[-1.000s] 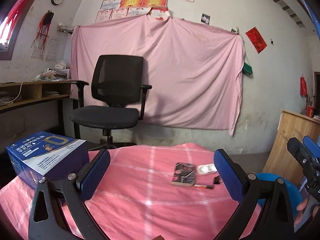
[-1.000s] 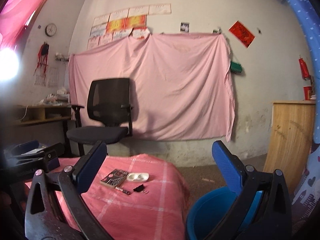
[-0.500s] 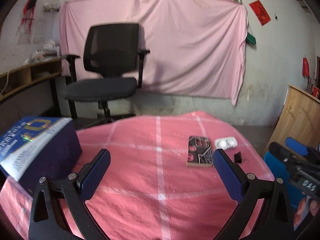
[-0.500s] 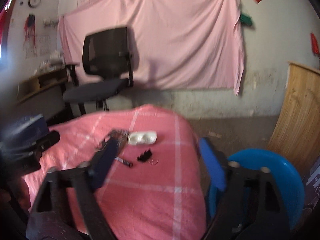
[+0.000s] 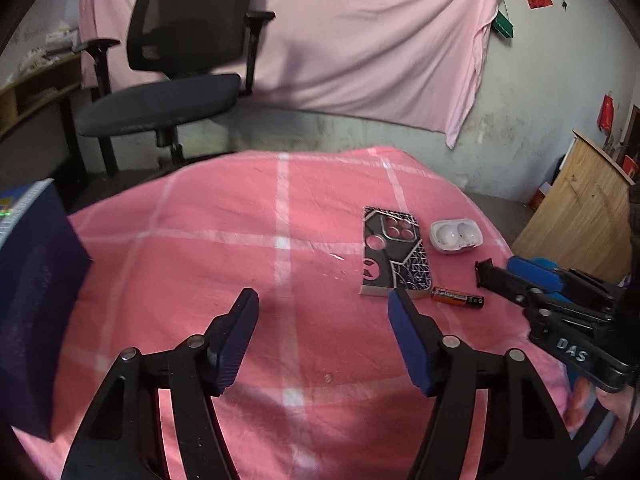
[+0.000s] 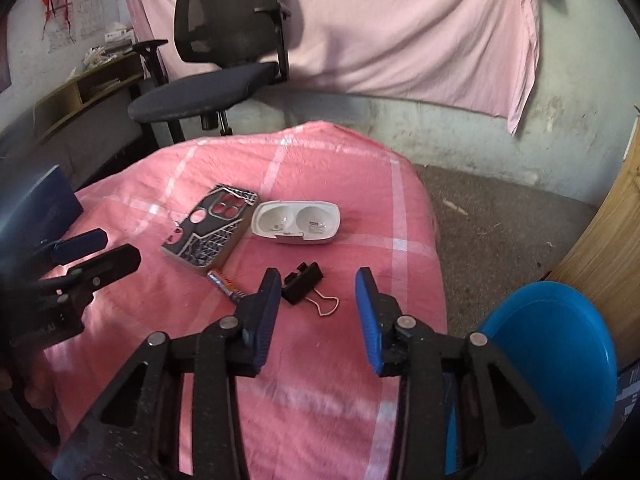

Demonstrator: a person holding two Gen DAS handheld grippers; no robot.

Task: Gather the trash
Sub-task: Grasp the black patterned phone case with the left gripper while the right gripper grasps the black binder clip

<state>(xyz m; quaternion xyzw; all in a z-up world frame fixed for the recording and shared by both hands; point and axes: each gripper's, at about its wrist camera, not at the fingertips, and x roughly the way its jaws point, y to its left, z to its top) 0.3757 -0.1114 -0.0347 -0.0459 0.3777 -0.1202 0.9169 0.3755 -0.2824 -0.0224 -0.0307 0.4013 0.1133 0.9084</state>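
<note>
On the pink checked tablecloth lie a black patterned phone case, a white two-cup plastic tray, an orange and black battery and a black binder clip. My left gripper is open and empty above the cloth, left of the case. My right gripper is open and empty, just above the binder clip; it also shows in the left wrist view.
A blue bin stands on the floor right of the table. A dark blue box sits at the table's left edge. A black office chair is behind the table. A wooden cabinet stands at right.
Both grippers have tilted down and moved forward over the table. The right one has come in over the binder clip. The jaws have narrowed somewhat but stay open.
</note>
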